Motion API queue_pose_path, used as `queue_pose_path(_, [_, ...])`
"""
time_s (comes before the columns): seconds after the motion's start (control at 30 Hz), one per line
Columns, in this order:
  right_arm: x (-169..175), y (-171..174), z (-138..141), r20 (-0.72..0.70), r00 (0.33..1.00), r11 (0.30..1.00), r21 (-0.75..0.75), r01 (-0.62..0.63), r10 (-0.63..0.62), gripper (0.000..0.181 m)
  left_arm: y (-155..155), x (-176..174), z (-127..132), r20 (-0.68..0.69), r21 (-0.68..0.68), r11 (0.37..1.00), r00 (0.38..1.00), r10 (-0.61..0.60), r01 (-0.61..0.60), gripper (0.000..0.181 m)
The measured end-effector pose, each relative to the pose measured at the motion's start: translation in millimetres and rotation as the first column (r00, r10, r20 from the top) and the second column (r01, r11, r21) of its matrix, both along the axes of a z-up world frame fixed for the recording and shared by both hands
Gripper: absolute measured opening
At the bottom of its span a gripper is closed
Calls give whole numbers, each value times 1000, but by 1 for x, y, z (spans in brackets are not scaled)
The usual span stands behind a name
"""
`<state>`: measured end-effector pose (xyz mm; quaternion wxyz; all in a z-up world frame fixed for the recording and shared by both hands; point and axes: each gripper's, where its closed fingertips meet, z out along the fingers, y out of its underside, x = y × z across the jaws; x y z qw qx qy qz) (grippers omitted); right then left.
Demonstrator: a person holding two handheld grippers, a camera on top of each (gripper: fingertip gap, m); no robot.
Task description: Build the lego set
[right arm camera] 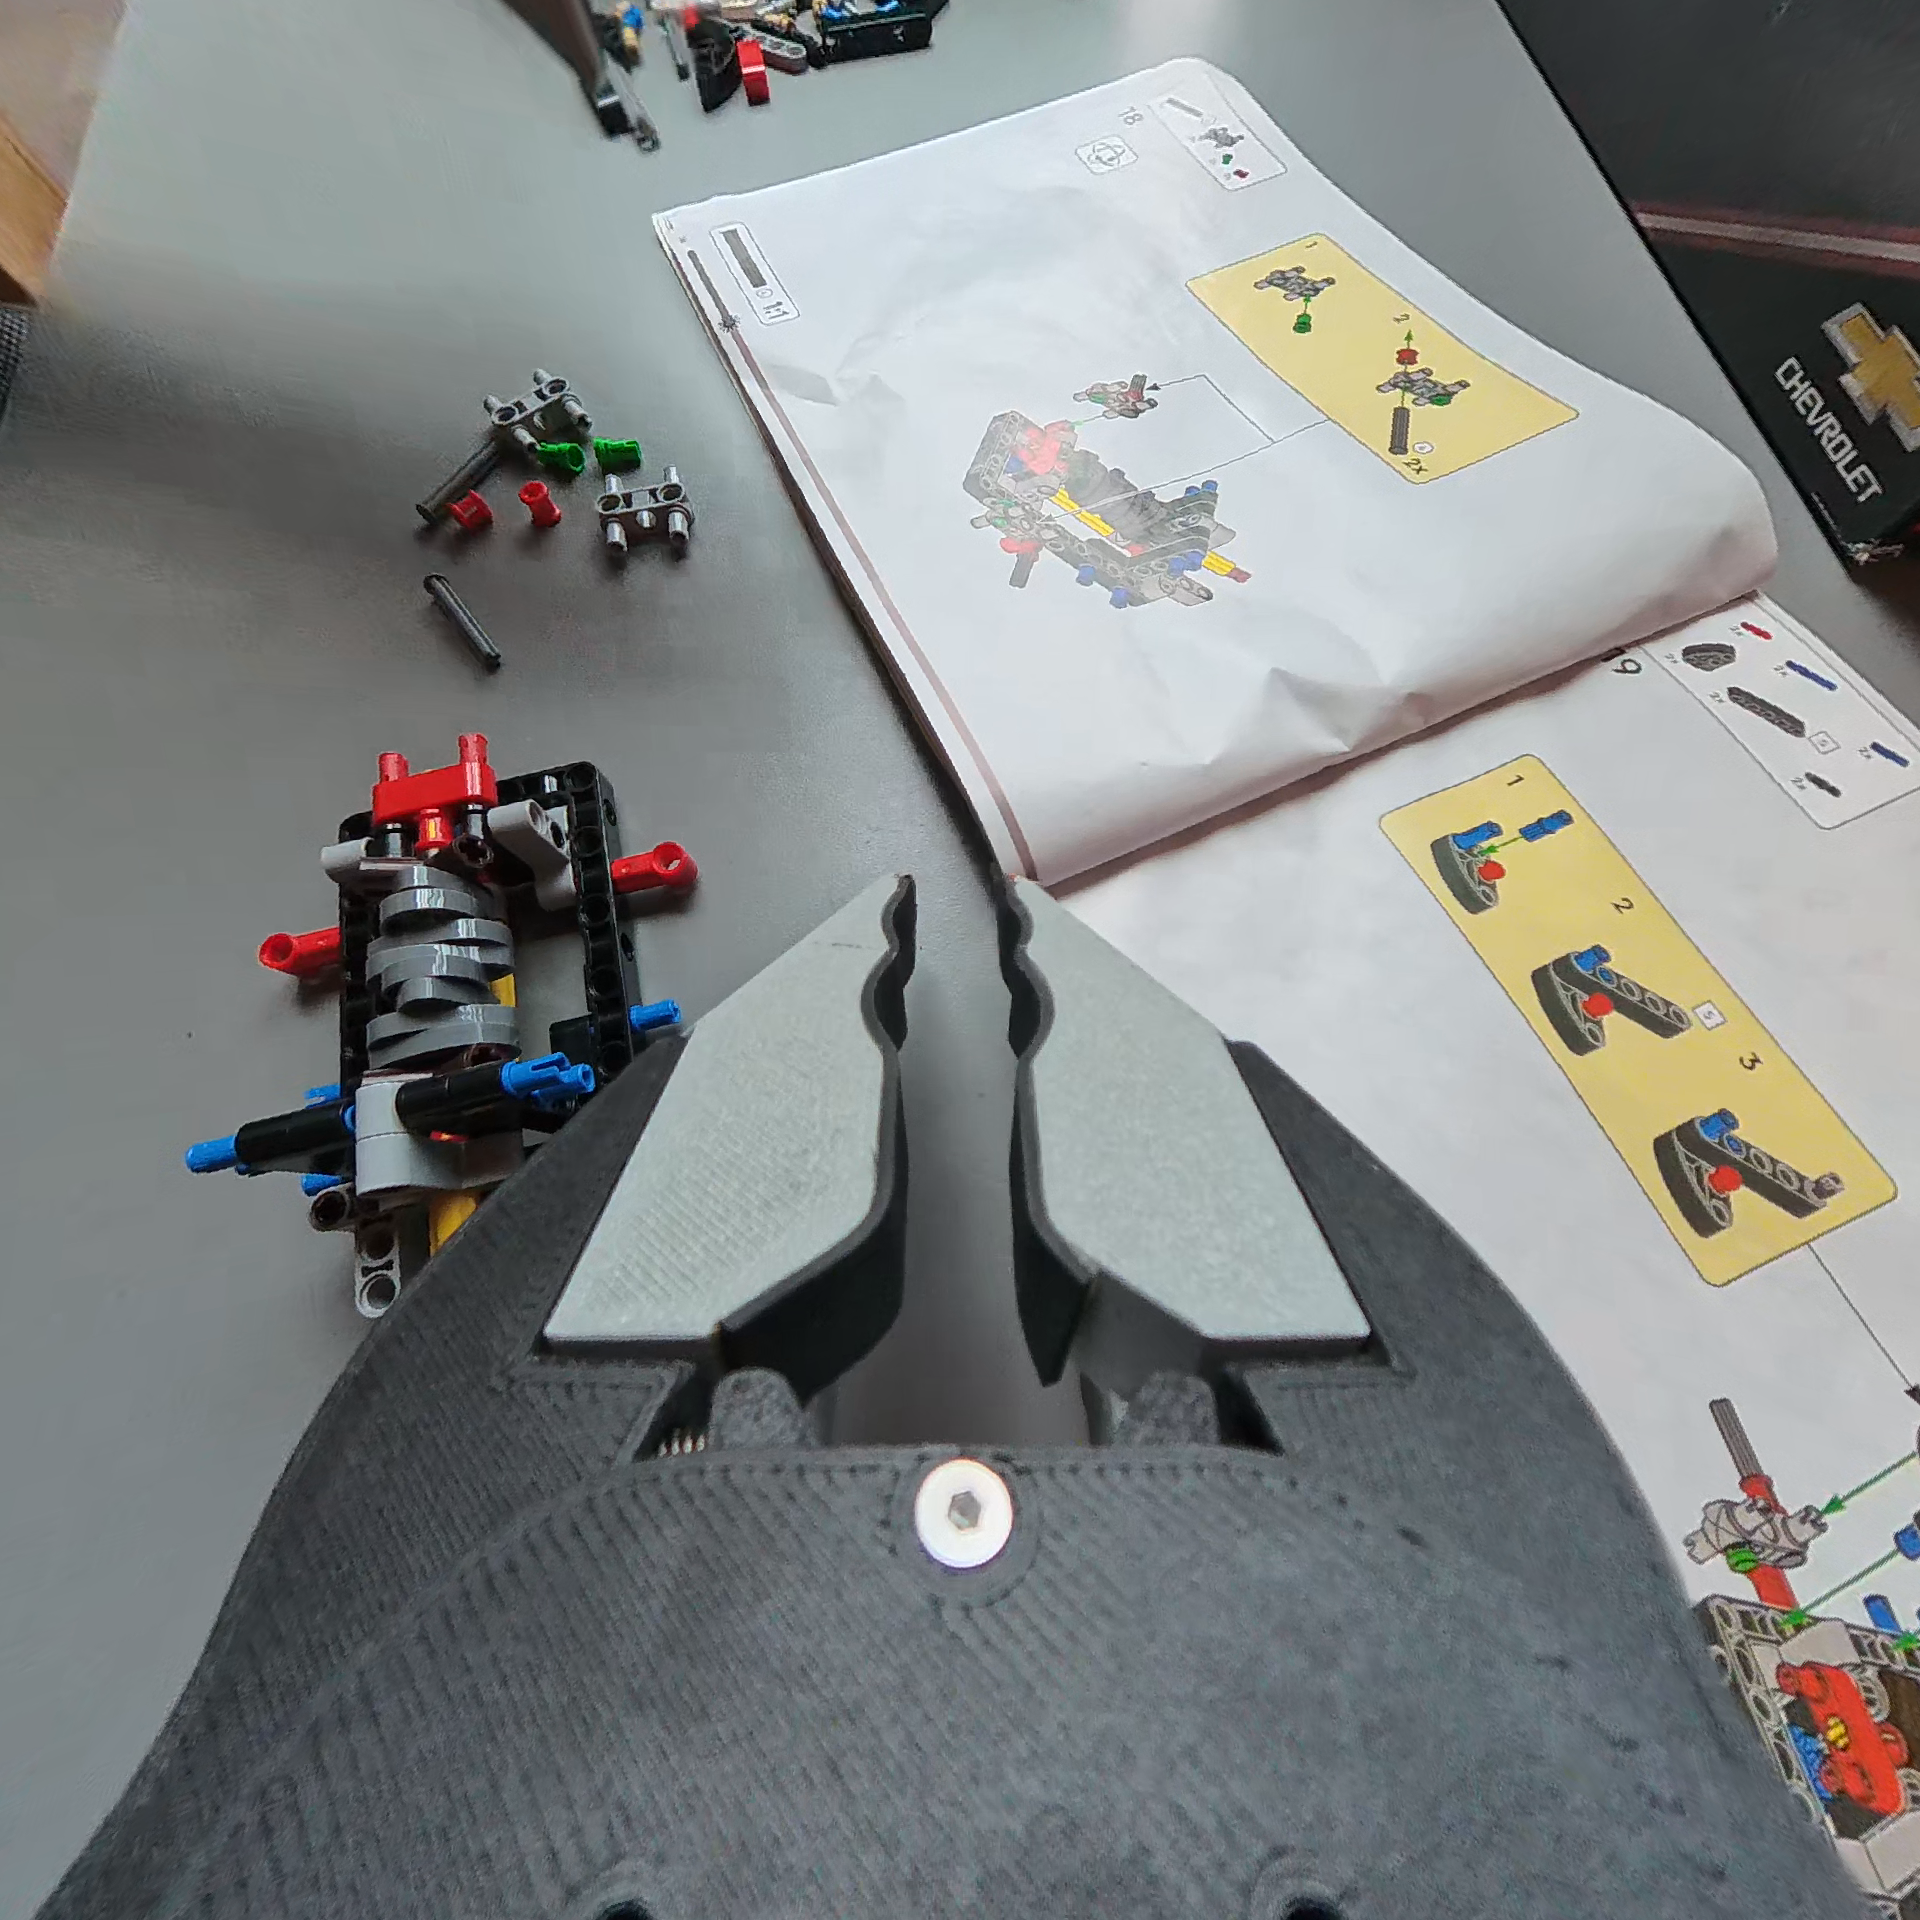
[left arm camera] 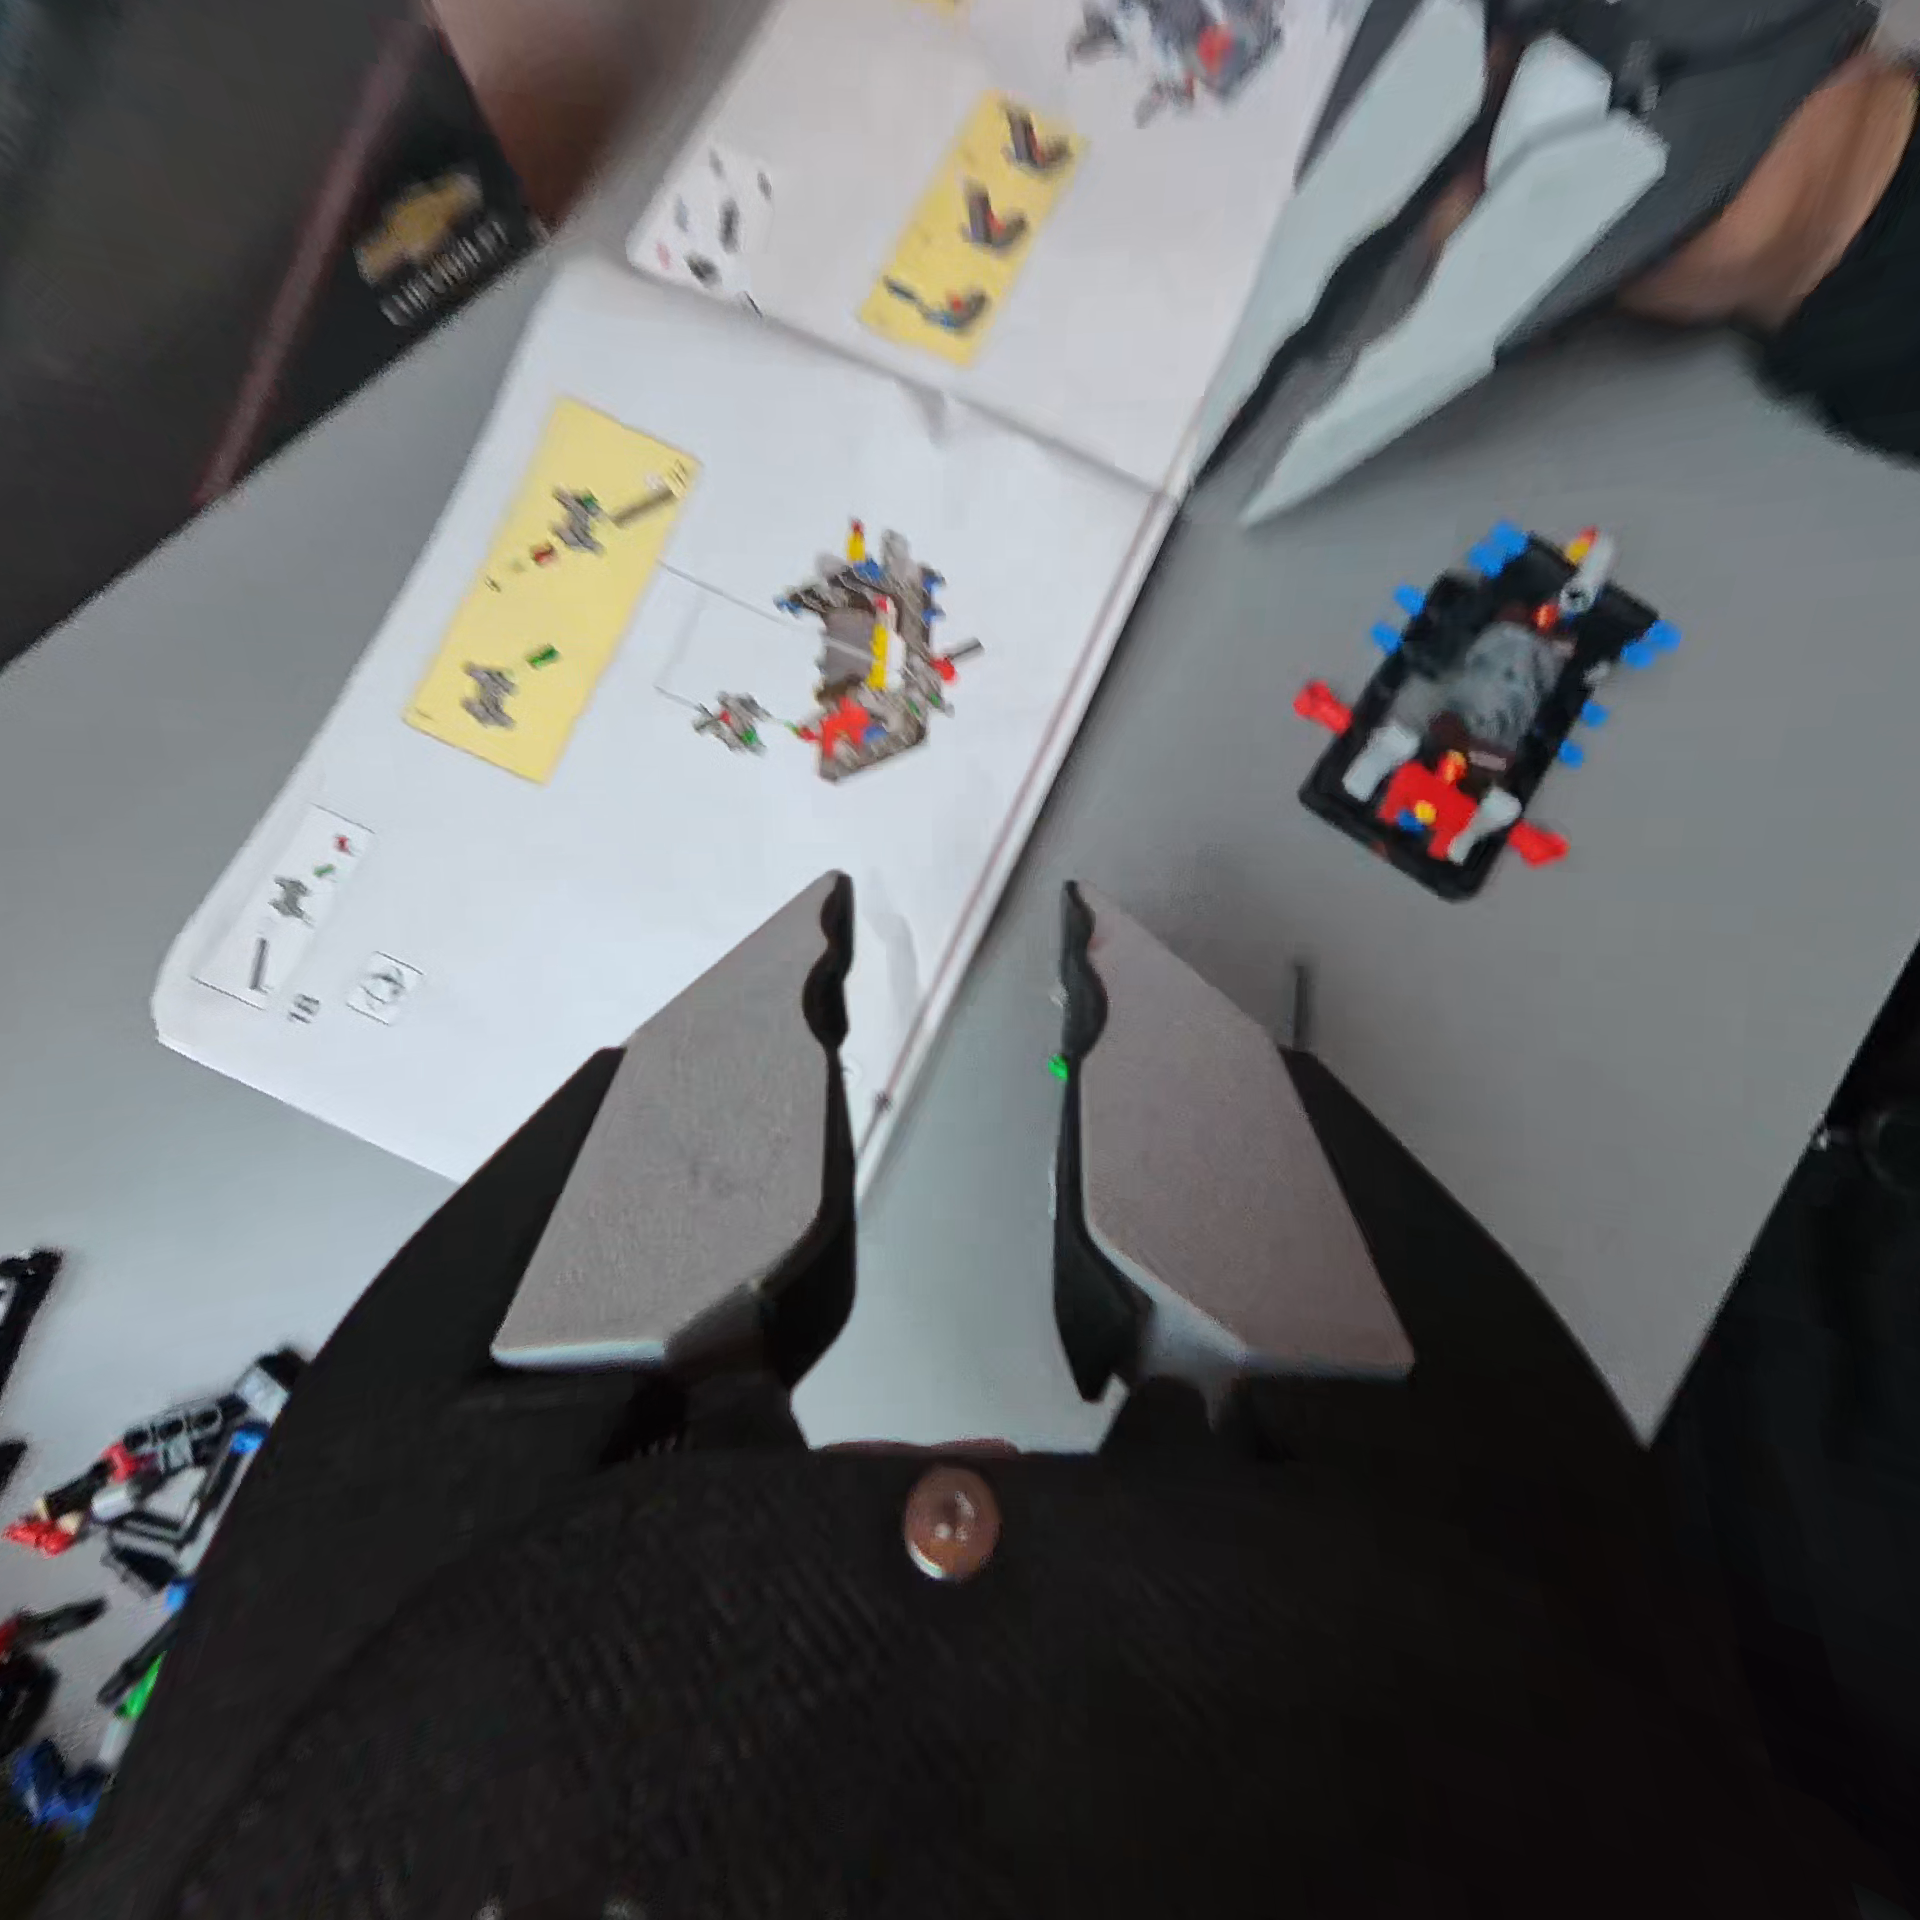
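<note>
The left gripper (left arm camera: 956,904) is held with its jaws spread and empty above the edge of the open booklet (left arm camera: 665,790). The half-built model (left arm camera: 1475,717) is seen at two o'clock of it on the grey table (left arm camera: 1558,1039). The right gripper (right arm camera: 958,902) is parted narrowly, nothing pinched; the model (right arm camera: 457,977) lies at nine o'clock, loose pieces (right arm camera: 561,468) at eleven.

Plain grey desk (right arm camera: 260,260), office or hobby workspace: open instruction booklet (right arm camera: 1195,468) at 1 o'clock, dark product box (right arm camera: 1787,343) at 2 o'clock.
</note>
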<state>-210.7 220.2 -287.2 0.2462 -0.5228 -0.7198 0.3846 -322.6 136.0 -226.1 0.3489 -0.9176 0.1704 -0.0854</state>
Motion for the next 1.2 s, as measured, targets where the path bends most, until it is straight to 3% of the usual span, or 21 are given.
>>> queue_pose_path(0.1, [-1, 4, 3, -22, 1000, 1000, 6, 18, -17, 16, 38, -22, 34, -1, 295, 955, 1000, 22, -21, 61])
queue_pose_path(0.2, [-2, 12, 8, -55, 997, 998, 3, 57, -57, 21, 62, -55, 71, 24, 584, 801, 989, 144, -131, 35])
queue_pose_path(0.27, [-2, 18, 13, -83, 993, 996, -10, 83, -84, 24, 72, -73, 84, 72, 668, 722, 981, 180, -181, 28])
queue_pose_path(0.33, [-2, 24, 18, -117, 987, 994, -26, 108, -110, 28, 78, -85, 86, 140, 689, 689, 974, 178, -225, 20])
queue_pose_path(0.4, [-2, 32, 24, -150, 979, 990, -38, 135, -139, 30, 78, -92, 81, 182, 713, 656, 969, 170, -249, 0])
queue_pose_path(0.43, [-2, 36, 26, -161, 975, 988, -44, 147, -152, 31, 78, -100, 80, 220, 720, 623, 952, 213, -306, 0])
queue_pose_path(0.53, [-7, 49, 31, -194, 964, 983, -47, 178, -184, 31, 82, -102, 62, 151, 650, 701, 954, 259, -293, 0])
queue_pose_path(0.73, [-16, 71, 28, -175, 950, 965, -59, 254, -260, 35, 83, -108, 51, 34, 628, 722, 937, 347, -290, 0])
queue_pose_path(0.97, [-13, 72, 33, -201, 944, 965, -86, 248, -261, 38, 79, -117, 45, 71, 570, 749, 929, 364, -338, 0])
queue_pose_path(1.2, [-9, 67, 32, -191, 953, 970, -100, 221, -237, 37, 69, -116, 49, 188, 528, 773, 936, 297, -351, 4])
